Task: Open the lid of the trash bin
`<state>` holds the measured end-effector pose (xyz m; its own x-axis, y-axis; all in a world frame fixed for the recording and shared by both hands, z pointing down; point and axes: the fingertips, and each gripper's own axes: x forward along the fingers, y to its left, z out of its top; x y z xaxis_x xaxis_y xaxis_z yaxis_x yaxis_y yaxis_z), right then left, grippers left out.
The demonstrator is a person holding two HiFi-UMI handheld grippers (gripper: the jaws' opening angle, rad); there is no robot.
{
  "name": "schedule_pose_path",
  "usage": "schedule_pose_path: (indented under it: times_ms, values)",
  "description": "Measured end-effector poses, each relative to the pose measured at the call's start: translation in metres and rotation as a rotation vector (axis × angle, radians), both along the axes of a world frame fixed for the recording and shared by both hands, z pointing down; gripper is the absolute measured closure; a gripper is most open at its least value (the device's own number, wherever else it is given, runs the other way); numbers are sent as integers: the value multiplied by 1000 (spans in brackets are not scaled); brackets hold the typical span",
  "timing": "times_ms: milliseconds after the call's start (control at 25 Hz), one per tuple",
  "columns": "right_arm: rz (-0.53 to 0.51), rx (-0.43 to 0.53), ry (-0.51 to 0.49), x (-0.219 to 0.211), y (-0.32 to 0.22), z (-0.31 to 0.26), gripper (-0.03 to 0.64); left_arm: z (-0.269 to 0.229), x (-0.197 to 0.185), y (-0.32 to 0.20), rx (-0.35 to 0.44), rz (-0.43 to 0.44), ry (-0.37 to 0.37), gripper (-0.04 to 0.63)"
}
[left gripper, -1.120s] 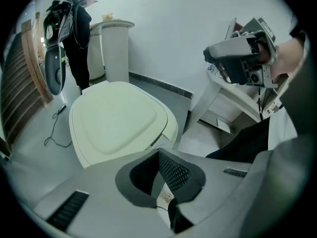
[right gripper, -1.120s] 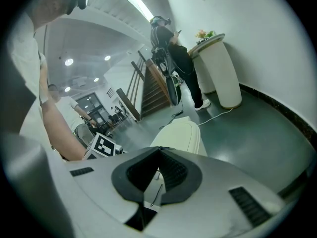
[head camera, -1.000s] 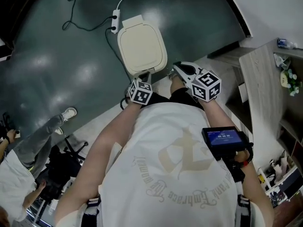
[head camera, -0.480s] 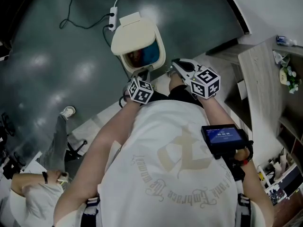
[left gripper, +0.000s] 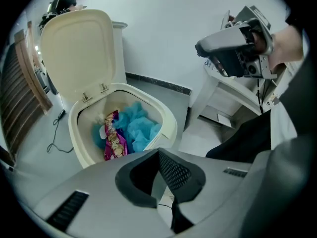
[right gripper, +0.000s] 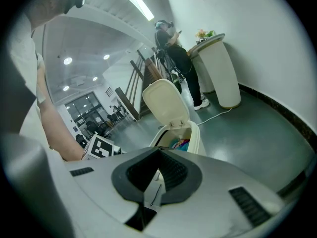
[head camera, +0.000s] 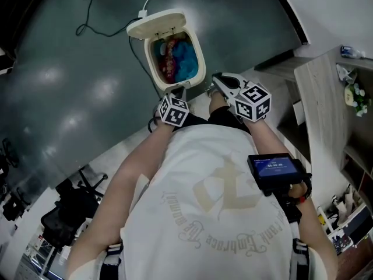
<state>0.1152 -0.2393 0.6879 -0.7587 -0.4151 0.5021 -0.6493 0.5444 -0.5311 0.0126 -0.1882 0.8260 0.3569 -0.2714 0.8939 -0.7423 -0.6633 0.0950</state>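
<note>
- The bin (head camera: 201, 62) stands on the floor just ahead of the left claw (head camera: 179, 92). Its lid (head camera: 156, 24) is tipped up on the far hinge, away from both claws.
- Left claw: jaws together, nothing between them. Its tip is close to the bin's near rim; contact cannot be told.
- Right claw (head camera: 217, 81): jaws likewise closed and empty. It is held just beside the left claw, off the bin's near right corner.
- The left gripper view looks deepest into the bin, showing crumpled blue stuff (left gripper: 136, 128) with a purple wrapper (left gripper: 113, 139) lying against it. It also catches the right claw, higher and to its right.
- The right gripper view alone shows the room past the lid, where a person (right gripper: 176, 53) stands at a white counter (right gripper: 223, 78) well beyond the bin.
- The head view alone shows a power strip (head camera: 141, 14) on the floor just behind the lid, and a wooden shelf (head camera: 326, 98) to the right of the right claw.
- Dark floor lies open to the left of the left claw and beyond the bin. Wall and shelf close in to the right of the right claw.
</note>
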Motion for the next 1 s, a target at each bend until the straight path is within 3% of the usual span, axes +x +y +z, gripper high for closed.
schedule_pose_path:
  times_ms: [120, 280, 360, 600, 1000]
  values:
    - [0, 3, -1, -3, 1, -1, 612, -2, -1, -3, -15, -34, 42, 580]
    - [-3, 13, -1, -3, 2, -5, 612, -10, -7, -8, -75, -149, 165, 580]
    - [-5, 22, -3, -5, 1, -8, 612, -16, -19, -11, -74, -201, 173, 580]
    - [-7, 54, -2, -6, 3, -20, 612, -54, -38, -26, 14, -333, 263, 581]
    - [6, 148, -19, -17, -2, -53, 612, -148, -38, -50, 236, -330, 412, 581]
